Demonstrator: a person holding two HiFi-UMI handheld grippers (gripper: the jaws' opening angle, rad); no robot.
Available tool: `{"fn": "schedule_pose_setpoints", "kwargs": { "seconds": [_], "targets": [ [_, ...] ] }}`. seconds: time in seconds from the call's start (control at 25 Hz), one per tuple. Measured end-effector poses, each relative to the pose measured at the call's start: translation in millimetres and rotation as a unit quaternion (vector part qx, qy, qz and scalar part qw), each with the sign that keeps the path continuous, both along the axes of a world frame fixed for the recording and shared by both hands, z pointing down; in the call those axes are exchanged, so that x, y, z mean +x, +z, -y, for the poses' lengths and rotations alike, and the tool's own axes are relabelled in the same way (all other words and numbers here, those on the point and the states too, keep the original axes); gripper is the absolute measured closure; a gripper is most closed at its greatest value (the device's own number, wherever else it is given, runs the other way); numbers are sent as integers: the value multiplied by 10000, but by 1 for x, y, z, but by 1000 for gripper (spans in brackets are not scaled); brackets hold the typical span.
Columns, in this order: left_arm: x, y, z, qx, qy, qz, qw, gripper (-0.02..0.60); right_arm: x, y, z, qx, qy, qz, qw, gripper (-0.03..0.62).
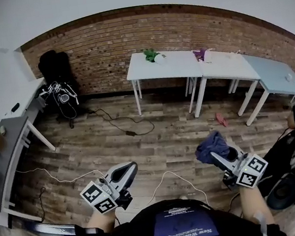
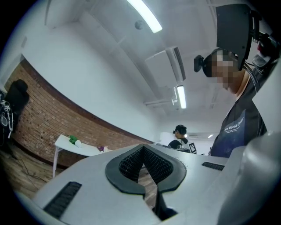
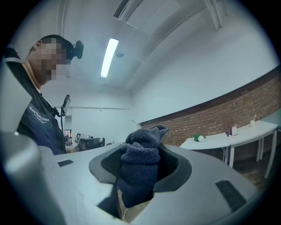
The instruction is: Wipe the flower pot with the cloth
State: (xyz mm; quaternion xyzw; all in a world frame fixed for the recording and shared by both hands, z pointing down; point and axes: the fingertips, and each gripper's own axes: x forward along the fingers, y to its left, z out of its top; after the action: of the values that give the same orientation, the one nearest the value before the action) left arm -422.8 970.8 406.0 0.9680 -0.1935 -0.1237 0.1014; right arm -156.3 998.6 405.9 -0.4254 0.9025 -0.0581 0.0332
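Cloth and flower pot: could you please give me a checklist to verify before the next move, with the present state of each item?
1. Grip on the cloth by the right gripper: ok, its jaws are shut on it.
2. The left gripper is free: ok, jaws together, nothing between them.
3. The flower pot is within reach: not ok, it is far off on the white table.
4. Pot upright: cannot tell, too small.
5. Way over the floor is free: not ok, cables lie across it.
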Motion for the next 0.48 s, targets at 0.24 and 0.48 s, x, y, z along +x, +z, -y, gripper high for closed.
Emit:
{"fn": "schedule_pose_setpoints", "kwargs": {
  "seconds": [0.24, 0.48],
  "targets": [
    [61, -17, 92, 15, -586, -4, 9983, 580, 61, -11, 122, 40, -535, -6, 9986, 434],
    [117, -19, 142, -1, -796, -150, 9967, 578, 104, -21, 187, 265, -936, -211, 9950, 434]
  ]
}}
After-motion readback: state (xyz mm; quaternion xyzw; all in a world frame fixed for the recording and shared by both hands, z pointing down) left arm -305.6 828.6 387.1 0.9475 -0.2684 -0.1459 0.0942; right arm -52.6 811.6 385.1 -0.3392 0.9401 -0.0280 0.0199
